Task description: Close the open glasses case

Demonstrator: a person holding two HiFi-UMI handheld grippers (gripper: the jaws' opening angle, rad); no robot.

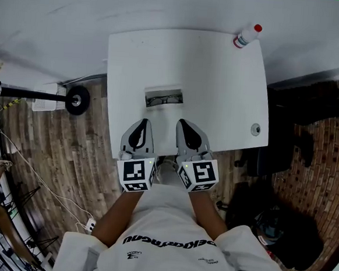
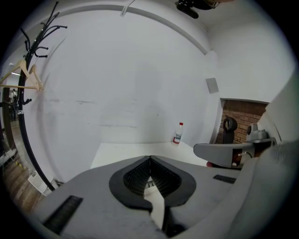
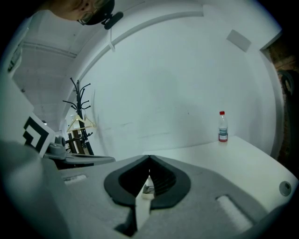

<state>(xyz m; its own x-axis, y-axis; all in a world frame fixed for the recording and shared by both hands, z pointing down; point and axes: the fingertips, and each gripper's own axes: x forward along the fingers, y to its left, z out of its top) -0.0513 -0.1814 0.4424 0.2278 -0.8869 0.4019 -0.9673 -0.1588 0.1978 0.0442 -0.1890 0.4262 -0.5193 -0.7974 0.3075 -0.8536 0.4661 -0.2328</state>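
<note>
The open glasses case lies in the middle of the white table, its lid tipped back and a pair of glasses inside. Both grippers hover side by side just short of the case on its near side. My left gripper points at the case's left end and my right gripper at its right end. In the left gripper view the jaws meet at the tips with nothing held. The right gripper's jaws also meet, empty. A sliver of the case shows through the slit between them.
A clear bottle with a red cap stands at the table's far right corner. A small round object lies near the right front edge. A dark chair is right of the table, and a coat rack stands at the left wall.
</note>
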